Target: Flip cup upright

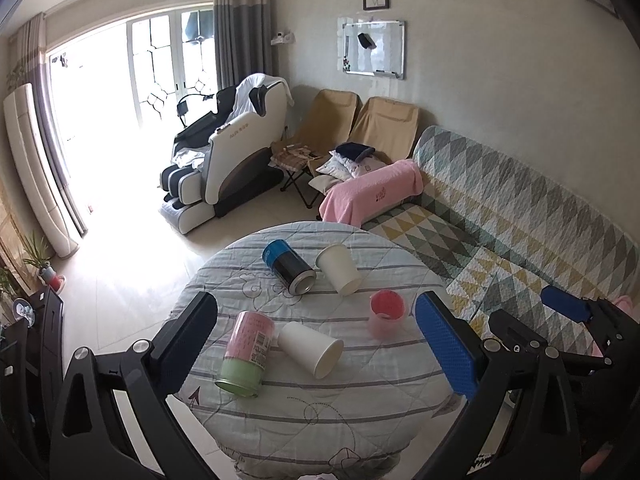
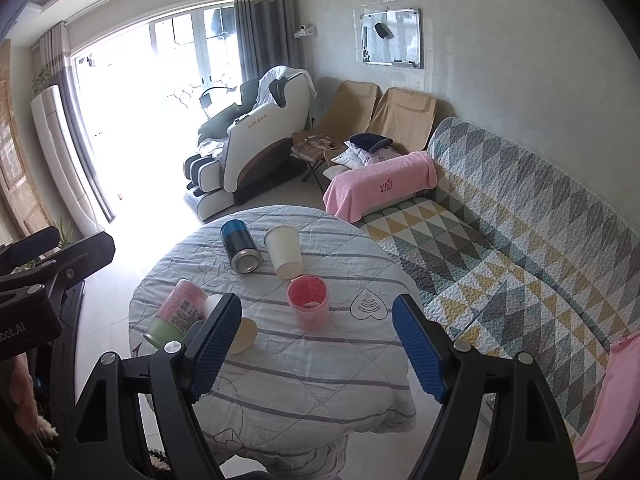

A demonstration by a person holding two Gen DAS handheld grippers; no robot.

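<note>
A round table [image 1: 304, 412] with a striped quilted cover holds several cups lying on their sides: a near white paper cup [image 1: 310, 349], a far white paper cup [image 1: 339, 269], a pink-and-green cup [image 1: 246, 354] and a blue-and-black can [image 1: 289, 266]. A pink plastic cup [image 1: 387, 312] stands upright with its mouth up. My left gripper [image 1: 320, 344] is open and empty above the table's near side. My right gripper [image 2: 316, 346] is open and empty, with the pink cup [image 2: 309, 301] just beyond its fingers. The near white cup [image 2: 240, 330] is partly hidden by its left finger.
A sofa [image 1: 520, 232] with a triangle-pattern cover runs along the right of the table, with a pink towel [image 1: 372, 194] on its arm. A massage chair [image 1: 228, 160] and two folding chairs stand beyond. The right gripper shows at the right edge of the left wrist view [image 1: 568, 320].
</note>
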